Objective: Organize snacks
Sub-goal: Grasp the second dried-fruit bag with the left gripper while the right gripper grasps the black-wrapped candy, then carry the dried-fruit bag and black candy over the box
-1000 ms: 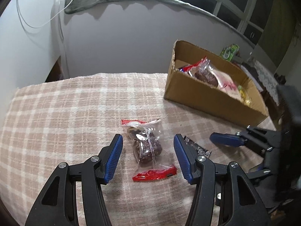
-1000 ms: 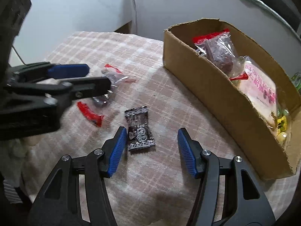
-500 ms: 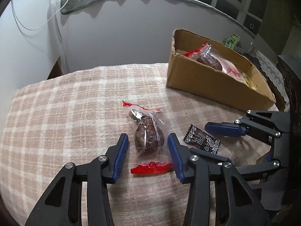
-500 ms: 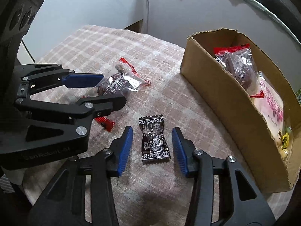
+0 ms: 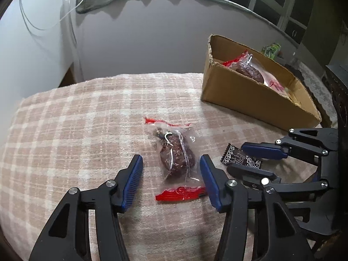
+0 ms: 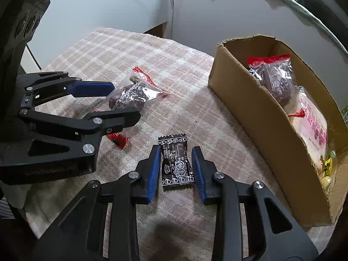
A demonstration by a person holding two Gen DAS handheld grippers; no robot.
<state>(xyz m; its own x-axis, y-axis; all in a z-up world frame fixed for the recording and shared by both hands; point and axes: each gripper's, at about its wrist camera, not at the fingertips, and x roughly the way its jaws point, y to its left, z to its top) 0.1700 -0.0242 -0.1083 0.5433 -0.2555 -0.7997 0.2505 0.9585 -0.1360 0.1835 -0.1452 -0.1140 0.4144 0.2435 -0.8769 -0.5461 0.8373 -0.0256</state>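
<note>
**Two claws, two snacks, both about to pinch**

I have my left claw (image 5: 171, 181) straddling the clear packet with red ends (image 5: 176, 158), which lies flat on the checked cloth (image 5: 87, 130) over the desk. Its jaws are opening and the pads stand clear of the wrapper, so nothing is held there yet. My right claw (image 6: 175, 169) brackets the small black candy wrapper (image 6: 176, 163) just beside it; those jaws are closing, the pads nearly at the wrapper's sides, though I judge they are not pressing yet.

To do this well, I would squeeze the packet across its thick brown middle rather than the slippery red seam, and take the candy across its middle, not its crimped ends. Lift straight up before swinging toward the cardboard box (image 6: 271, 130), which already holds several snacks.

Compared with a second ago, the right jaws have narrowed sharply around the candy, and the left claw's gap is somewhat narrower after pinching in and easing back out.
</note>
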